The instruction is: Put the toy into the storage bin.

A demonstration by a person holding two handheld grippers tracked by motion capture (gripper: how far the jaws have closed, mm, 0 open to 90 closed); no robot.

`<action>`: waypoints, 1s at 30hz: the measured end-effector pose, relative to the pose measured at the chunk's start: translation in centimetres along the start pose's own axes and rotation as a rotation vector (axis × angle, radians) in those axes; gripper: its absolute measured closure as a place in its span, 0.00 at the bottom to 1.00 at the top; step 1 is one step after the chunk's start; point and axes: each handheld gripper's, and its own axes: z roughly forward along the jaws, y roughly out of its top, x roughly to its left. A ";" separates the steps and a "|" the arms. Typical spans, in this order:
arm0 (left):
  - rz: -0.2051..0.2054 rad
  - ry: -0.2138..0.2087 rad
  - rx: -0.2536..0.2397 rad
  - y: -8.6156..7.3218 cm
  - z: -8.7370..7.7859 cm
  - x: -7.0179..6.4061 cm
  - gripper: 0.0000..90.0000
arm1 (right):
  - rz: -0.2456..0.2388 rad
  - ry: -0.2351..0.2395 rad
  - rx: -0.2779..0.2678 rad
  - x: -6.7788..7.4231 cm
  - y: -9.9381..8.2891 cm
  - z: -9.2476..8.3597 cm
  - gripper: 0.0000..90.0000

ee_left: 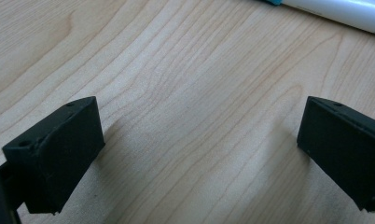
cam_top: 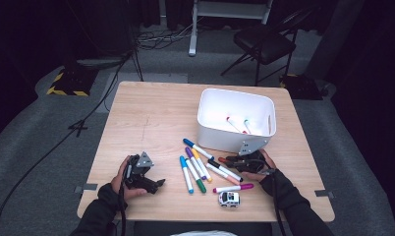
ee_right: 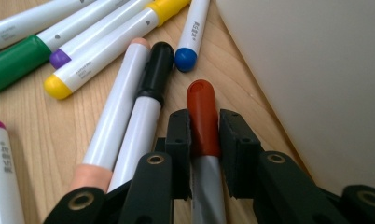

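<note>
Down by the white bin's [cam_top: 212,129] near wall, the right gripper [ee_right: 204,140] is pinching a red-capped marker [ee_right: 202,116] lying on the tabletop [cam_top: 151,118], though from the high view that marker is mostly buried under the hand and you barely catch the red tip. The left gripper [ee_left: 199,149] sits spread wide over bare wood with nothing between its jaws, a teal-tipped marker [ee_left: 337,9] cut off at the top edge. Two markers inside the bin are too small to read properly.
</note>
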 end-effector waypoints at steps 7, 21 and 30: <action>-0.004 0.000 -0.001 0.0 0.0 0.0 0.01 | -0.005 0.004 -0.073 0.1 -0.1 -2.0 0.83; -0.007 -0.006 -0.004 0.0 0.1 -0.1 0.01 | -0.038 -0.005 -0.237 1.2 1.0 -6.6 0.83; -0.008 -0.008 -0.003 0.0 0.0 -0.1 0.01 | -0.085 -0.023 -0.294 1.5 2.4 -10.0 0.83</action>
